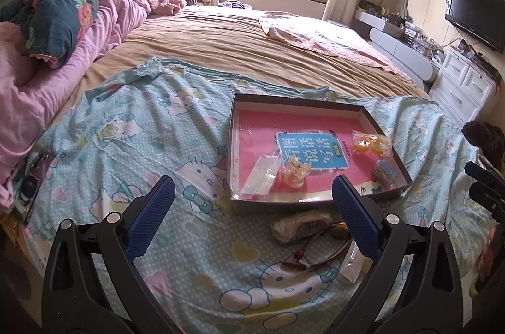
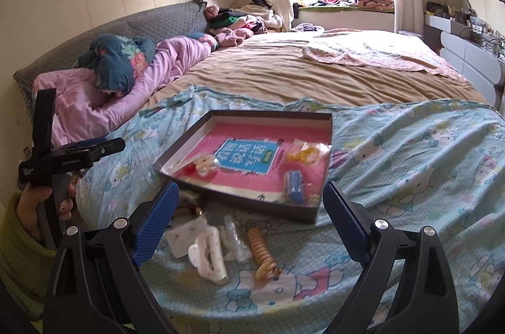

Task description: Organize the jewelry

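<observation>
A shallow dark-walled box (image 1: 293,108) (image 2: 252,207) with a pink printed bottom lies on the Hello Kitty sheet. Inside it are a clear bag (image 1: 262,176), an orange clip (image 1: 295,173), a bag of yellow pieces (image 1: 372,143) (image 2: 307,154) and a blue piece (image 1: 385,171) (image 2: 295,187). In front of the box lie a red-brown cord necklace (image 1: 322,252), a white claw clip (image 2: 208,255), a tan spiral hair tie (image 2: 260,248) and small clear packets (image 2: 233,236). My left gripper (image 1: 252,188) is open above the sheet, left of the necklace. My right gripper (image 2: 252,195) is open over the loose pieces.
A phone (image 1: 34,176) lies at the sheet's left edge. Pink and blue bedding (image 1: 63,27) is piled along the headboard. A white dresser (image 1: 460,81) and a TV (image 1: 476,12) stand to the right. A hand (image 2: 41,201) holds the left gripper's handle.
</observation>
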Demonstrator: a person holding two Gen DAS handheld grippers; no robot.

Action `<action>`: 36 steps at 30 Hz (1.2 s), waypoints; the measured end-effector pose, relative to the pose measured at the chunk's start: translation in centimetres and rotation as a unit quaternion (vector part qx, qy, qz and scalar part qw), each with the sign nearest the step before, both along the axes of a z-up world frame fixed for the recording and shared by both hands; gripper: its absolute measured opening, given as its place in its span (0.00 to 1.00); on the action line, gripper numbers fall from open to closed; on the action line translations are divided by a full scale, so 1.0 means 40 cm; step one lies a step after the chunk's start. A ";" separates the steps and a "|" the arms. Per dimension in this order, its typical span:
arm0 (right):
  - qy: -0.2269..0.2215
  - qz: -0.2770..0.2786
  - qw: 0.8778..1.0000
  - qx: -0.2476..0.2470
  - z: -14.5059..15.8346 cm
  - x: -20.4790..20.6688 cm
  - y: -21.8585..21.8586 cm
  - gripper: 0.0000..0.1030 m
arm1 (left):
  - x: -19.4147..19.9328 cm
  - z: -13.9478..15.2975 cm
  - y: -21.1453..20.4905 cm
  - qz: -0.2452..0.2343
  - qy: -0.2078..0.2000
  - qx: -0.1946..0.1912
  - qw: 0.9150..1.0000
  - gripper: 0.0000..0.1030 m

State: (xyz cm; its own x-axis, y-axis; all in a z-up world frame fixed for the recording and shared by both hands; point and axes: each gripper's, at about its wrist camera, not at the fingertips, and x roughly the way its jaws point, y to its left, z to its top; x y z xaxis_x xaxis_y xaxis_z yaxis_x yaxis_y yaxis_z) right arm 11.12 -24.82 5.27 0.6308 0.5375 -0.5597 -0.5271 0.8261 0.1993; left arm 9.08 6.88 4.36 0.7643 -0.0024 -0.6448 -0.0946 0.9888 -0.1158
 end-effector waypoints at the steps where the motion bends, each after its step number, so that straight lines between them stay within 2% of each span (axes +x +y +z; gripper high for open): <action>1: 0.003 0.002 1.000 0.000 -0.005 -0.002 0.001 0.89 | -0.002 -0.002 -0.002 -0.002 0.001 0.000 1.000 0.91; 11: 0.029 0.024 0.999 -0.005 -0.052 -0.031 0.021 0.89 | -0.014 -0.036 -0.031 -0.029 0.020 -0.008 0.999 0.90; 36: 0.076 0.064 0.995 -0.031 -0.164 -0.085 0.058 0.89 | -0.019 -0.164 -0.087 -0.046 0.093 0.005 0.995 0.90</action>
State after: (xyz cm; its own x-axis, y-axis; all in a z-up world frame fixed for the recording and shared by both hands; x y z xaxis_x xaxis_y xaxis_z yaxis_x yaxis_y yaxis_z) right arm 7.73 -22.52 -1.30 0.4657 0.5696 -0.6773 -0.5965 0.7674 0.2352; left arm 8.31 3.39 -2.18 0.6285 -0.0594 -0.7755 -0.0220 0.9953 -0.0940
